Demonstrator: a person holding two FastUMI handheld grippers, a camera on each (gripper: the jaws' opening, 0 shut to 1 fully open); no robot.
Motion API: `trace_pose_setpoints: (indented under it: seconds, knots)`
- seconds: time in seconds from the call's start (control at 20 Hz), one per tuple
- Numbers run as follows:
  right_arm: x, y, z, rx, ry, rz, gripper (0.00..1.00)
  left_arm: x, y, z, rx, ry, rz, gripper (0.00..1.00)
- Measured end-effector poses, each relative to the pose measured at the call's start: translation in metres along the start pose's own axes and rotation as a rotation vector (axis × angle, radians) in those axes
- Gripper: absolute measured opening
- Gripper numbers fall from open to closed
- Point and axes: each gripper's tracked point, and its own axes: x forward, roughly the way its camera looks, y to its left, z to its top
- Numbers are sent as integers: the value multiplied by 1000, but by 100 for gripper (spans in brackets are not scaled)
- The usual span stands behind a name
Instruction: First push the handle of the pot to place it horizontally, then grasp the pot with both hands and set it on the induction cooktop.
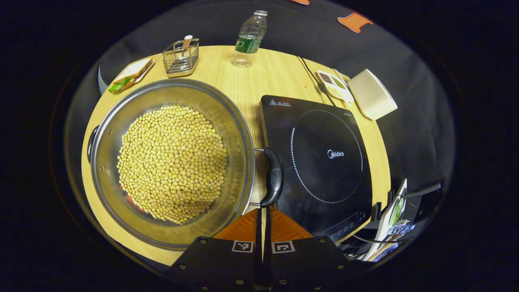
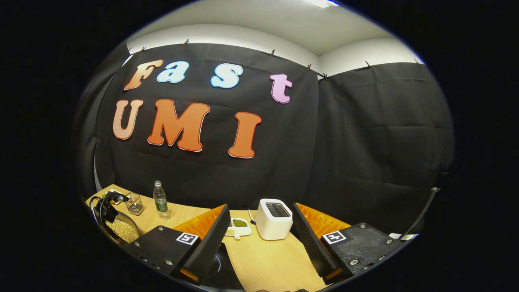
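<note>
Table (image 1: 279,77) of pale wood, black-curtained booth.

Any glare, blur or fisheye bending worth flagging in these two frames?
Left gripper view: sharp and evenly lit, soft glare on the pot wall, faint sheen on the cooktop, table edge bowed by the fisheye. Right gripper view: dimmer, bright ceiling light at top, pot small and squeezed at the left rim.

left tool (image 1: 263,211): fingers nearly together, pointing down-forward | right tool (image 2: 259,227): fingers spread wide, raised, level
</note>
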Motion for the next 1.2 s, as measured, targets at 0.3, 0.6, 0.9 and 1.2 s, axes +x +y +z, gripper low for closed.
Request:
trace_pose_setpoints:
  seconds: [0.3,0.6,0.9,1.2]
  knots:
    - [0,23,-16,17,58,70,95,2,7,26,11,-63,6,2]
    - [2,69,-34,5,128,187,95,-20,15,48,55,-171,15,2]
    - [-2,147,-55,26,244,371,96,-65,77,56,12,-293,118,2]
    - [-15,225,-83,-7,362,533,96,-115,171,45,-56,-356,292,2]
